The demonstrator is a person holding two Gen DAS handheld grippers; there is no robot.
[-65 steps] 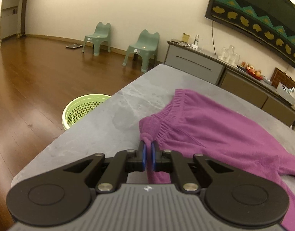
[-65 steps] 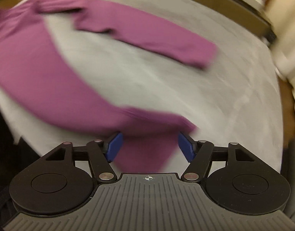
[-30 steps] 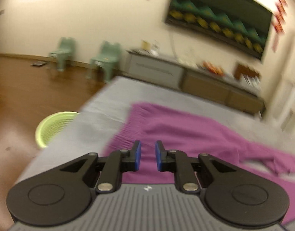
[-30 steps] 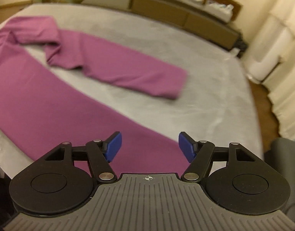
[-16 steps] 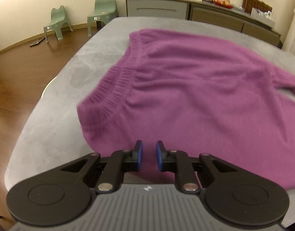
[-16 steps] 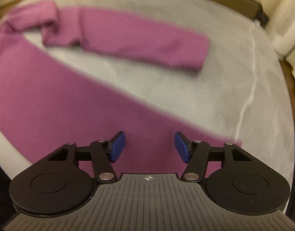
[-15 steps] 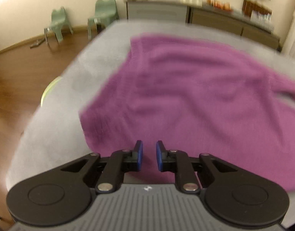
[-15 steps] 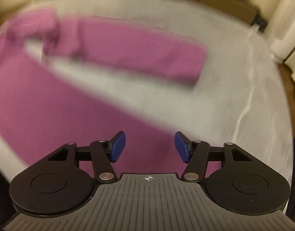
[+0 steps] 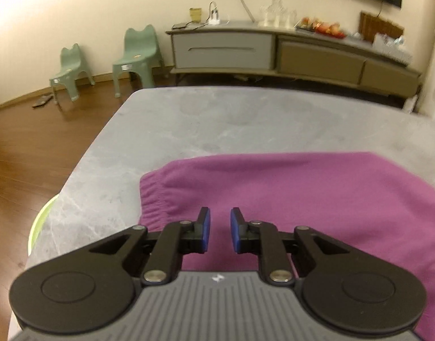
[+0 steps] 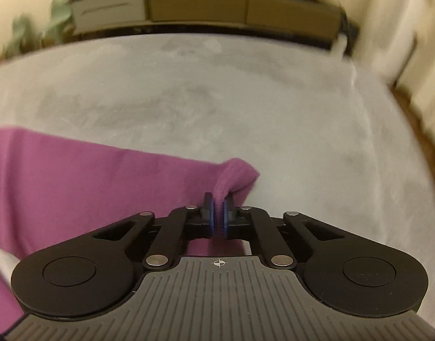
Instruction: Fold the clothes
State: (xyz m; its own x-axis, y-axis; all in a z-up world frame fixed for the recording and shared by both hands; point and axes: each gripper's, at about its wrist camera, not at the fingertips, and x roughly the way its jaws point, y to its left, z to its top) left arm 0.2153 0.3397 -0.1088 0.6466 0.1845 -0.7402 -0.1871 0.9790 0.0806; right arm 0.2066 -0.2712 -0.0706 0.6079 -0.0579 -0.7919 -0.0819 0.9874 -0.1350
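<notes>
right hand-held gripper [image 10: 217, 218] clenched on purple trousers' [image 10: 89, 176] leg end; left hand-held gripper [image 9: 219, 233] released above waistband [image 9: 153, 199]

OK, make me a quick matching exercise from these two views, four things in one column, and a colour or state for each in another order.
Things:
1. left gripper
2. right gripper
3. small chairs
4. table

States:
A. grey
B. pale green
C. open above the purple trousers
D. shut on the trouser leg's end

Pairs: 1-C, 2-D, 3-B, 4-A
</notes>
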